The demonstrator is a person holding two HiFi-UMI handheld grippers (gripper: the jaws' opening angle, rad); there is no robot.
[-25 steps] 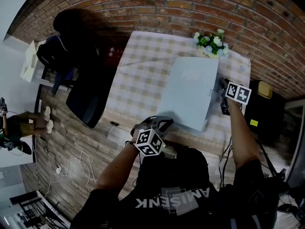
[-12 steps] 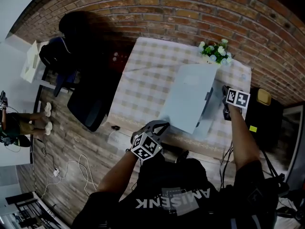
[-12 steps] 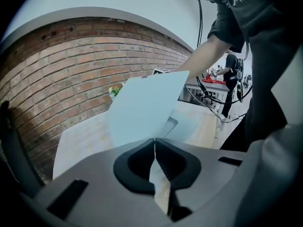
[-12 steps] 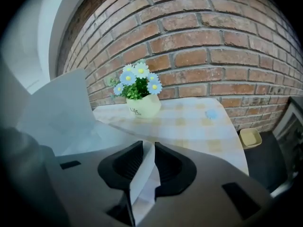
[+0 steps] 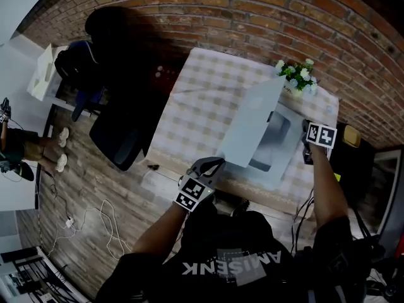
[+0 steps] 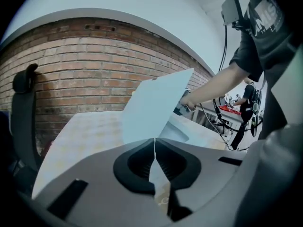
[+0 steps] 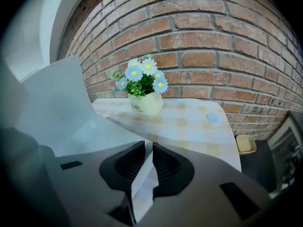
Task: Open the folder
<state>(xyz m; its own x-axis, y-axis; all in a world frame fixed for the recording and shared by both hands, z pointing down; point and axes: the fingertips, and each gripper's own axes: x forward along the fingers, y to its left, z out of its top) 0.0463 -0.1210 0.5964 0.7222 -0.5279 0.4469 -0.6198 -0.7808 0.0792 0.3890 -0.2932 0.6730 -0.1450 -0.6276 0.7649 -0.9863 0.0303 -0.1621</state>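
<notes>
A pale blue folder (image 5: 278,147) lies on the checked table (image 5: 196,106), its front cover (image 5: 249,128) raised steeply and leaning left, so the inside shows. My left gripper (image 5: 218,163) is shut on the cover's near corner; in the left gripper view the sheet (image 6: 151,108) runs up from between the closed jaws of that gripper (image 6: 154,141). My right gripper (image 5: 305,137) sits at the folder's right edge. Its jaws have just been closing, and the thin edge of the folder's lower flap (image 7: 94,136) lies pinched in my right gripper (image 7: 147,145).
A pot of white and blue flowers (image 5: 293,74) stands at the table's far right corner, by the brick wall (image 5: 252,17). A dark office chair (image 5: 120,131) stands left of the table. Cables lie on the wooden floor (image 5: 88,219).
The front cover, flat a second ago, has swung up and to the left with my left gripper on its corner. My right gripper has stayed at the folder's right edge.
</notes>
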